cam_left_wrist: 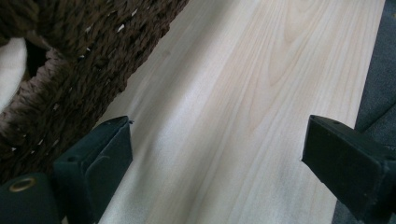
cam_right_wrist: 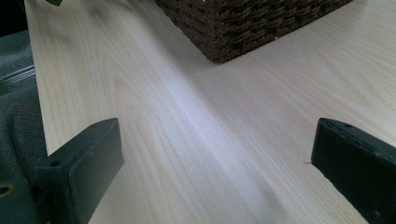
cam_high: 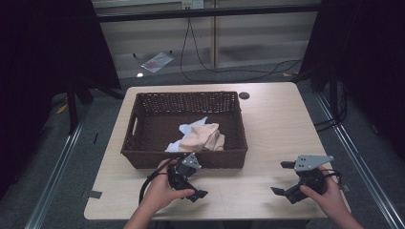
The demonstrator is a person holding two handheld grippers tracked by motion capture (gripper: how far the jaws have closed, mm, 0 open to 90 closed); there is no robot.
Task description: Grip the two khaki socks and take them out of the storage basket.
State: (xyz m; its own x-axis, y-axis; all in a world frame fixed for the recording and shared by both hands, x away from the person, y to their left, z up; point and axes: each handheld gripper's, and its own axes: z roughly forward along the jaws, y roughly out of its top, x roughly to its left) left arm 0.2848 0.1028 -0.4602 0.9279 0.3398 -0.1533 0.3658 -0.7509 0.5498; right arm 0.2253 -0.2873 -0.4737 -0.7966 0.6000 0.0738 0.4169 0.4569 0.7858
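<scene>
On the light wooden table (cam_high: pixel 277 124) sits a big, dark brown woven basket (cam_high: pixel 143 119), closer to the left side and the far edge. Inside the basket lies a soft heap of cloths (cam_high: pixel 203 137), a peach one on top and a pale blue-white one peeking out under it, bunched up near the front wall. Just in front of the basket, a hand holds the left gripper (cam_high: pixel 188 183) very close to the basket's front wall. In the left gripper view its two black jaws stand wide apart over the bare wood, with nothing between them, and the basket wall (cam_left_wrist: pixel 79 56) rises right beside the jaw on the left of that view. Over near the front right corner of the table, another hand holds the right gripper (cam_high: pixel 284 179), well apart from the basket. In the right gripper view its jaws are wide open too, with just bare table (cam_right_wrist: pixel 210 140) between them, and a corner of the basket (cam_right_wrist: pixel 233 28) shows farther off.
</scene>
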